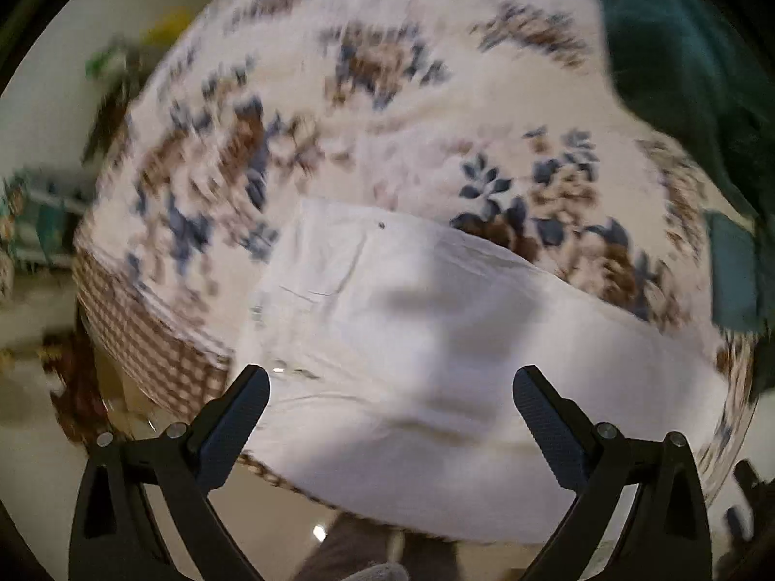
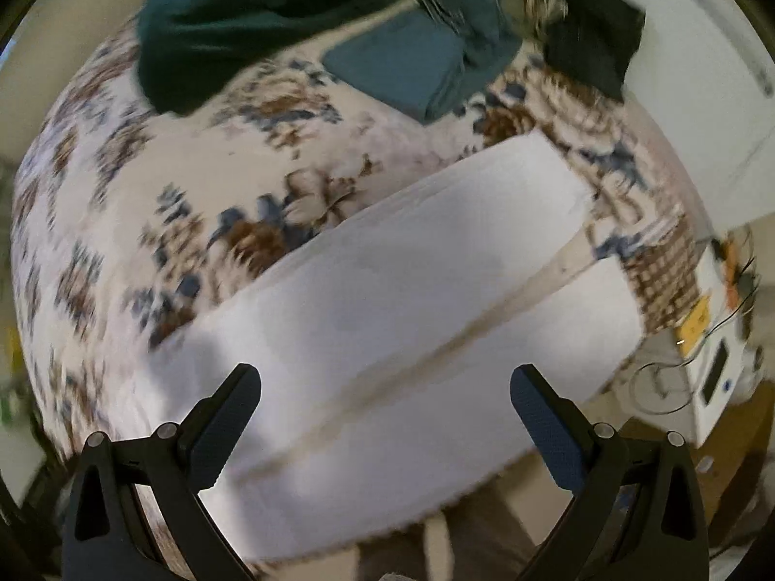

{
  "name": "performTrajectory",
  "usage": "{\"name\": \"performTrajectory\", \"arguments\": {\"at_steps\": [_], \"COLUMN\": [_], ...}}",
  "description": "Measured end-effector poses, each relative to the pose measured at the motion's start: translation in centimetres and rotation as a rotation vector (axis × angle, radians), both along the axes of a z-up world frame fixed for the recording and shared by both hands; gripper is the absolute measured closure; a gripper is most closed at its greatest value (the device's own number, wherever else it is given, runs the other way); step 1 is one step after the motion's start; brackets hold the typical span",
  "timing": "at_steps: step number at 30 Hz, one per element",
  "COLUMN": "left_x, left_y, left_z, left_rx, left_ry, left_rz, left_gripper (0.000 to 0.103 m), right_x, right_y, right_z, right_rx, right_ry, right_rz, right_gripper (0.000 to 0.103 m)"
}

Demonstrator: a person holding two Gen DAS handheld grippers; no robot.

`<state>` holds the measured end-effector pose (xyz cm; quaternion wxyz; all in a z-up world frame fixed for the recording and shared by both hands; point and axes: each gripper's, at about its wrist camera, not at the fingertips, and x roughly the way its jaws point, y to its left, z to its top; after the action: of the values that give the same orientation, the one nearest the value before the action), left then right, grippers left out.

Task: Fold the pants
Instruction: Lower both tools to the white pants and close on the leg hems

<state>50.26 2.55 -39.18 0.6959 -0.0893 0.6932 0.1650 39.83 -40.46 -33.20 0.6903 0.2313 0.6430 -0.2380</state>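
White pants (image 1: 436, 329) lie flat on a bed with a floral cover (image 1: 339, 97). The left wrist view shows the waist end with a small dark button. The right wrist view shows the two legs (image 2: 411, 300) side by side with a narrow gap between them, running toward the far right. My left gripper (image 1: 391, 380) is open and empty, held above the waist part near the bed's front edge. My right gripper (image 2: 385, 377) is open and empty, held above the legs. Both views are motion-blurred.
A dark teal garment heap (image 2: 242, 24), a folded teal piece (image 2: 402, 68) and a black cloth (image 2: 596, 43) lie at the far side of the bed. A white box with cables (image 2: 717, 348) stands to the right of the bed. The floor (image 1: 290, 523) runs along the front edge.
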Motion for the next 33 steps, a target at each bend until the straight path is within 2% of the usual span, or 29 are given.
{"name": "performTrajectory", "arguments": {"at_steps": [4, 10, 13, 16, 18, 21, 24, 26, 27, 28, 29, 30, 31, 33], "left_x": [4.1, 8.5, 9.9, 10.5, 10.7, 10.8, 10.5, 10.7, 10.4, 9.8, 9.3, 8.8, 8.3, 7.2], "left_y": [2.4, 4.6, 5.7, 6.5, 6.8, 7.0, 7.0, 7.0, 7.1, 7.2, 7.6, 7.8, 8.2, 8.8], "left_z": [-7.4, -14.9, -18.0, -19.8, -20.8, -22.0, -22.1, -21.4, -20.7, -19.6, -18.8, -17.8, -16.8, -15.1], "left_rx": [-0.061, -0.1, -0.099, -0.076, -0.031, -0.01, -0.018, -0.041, -0.049, -0.051, -0.06, -0.081, -0.114, -0.166], "left_ry": [0.103, 0.176, 0.205, 0.222, 0.252, 0.275, 0.261, 0.219, 0.193, 0.165, 0.142, 0.106, 0.071, 0.018], "left_rz": [0.185, 0.353, 0.423, 0.464, 0.459, 0.442, 0.438, 0.431, 0.423, 0.417, 0.421, 0.428, 0.435, 0.453], "left_gripper": [0.0, 0.0, 0.0, 0.0, 0.0, 0.0, 0.001, 0.012, 0.028, 0.051, 0.059, 0.079, 0.086, 0.088], "right_x": [4.6, 7.0, 7.7, 8.6, 9.2, 9.7, 9.9, 9.6, 9.3, 9.1, 8.8, 8.6, 8.3, 7.5], "right_y": [-3.7, -8.1, -9.8, -10.9, -11.1, -10.9, -10.1, -9.6, -9.4, -9.0, -8.5, -8.0, -7.5, -6.2], "right_z": [-9.3, -18.6, -21.5, -23.3, -24.3, -25.7, -26.7, -27.2, -27.4, -27.4, -27.3, -27.1, -26.9, -25.9], "right_rx": [0.037, 0.074, 0.083, 0.07, 0.055, 0.061, 0.077, 0.091, 0.099, 0.105, 0.118, 0.129, 0.142, 0.149], "right_ry": [0.087, 0.172, 0.186, 0.187, 0.202, 0.218, 0.231, 0.232, 0.228, 0.223, 0.21, 0.198, 0.189, 0.162], "right_rz": [-0.127, -0.264, -0.33, -0.369, -0.368, -0.371, -0.354, -0.345, -0.344, -0.335, -0.322, -0.313, -0.305, -0.287], "right_gripper": [0.0, 0.0, 0.0, 0.0, 0.0, 0.001, 0.013, 0.023, 0.031, 0.043, 0.051, 0.067, 0.084, 0.094]}}
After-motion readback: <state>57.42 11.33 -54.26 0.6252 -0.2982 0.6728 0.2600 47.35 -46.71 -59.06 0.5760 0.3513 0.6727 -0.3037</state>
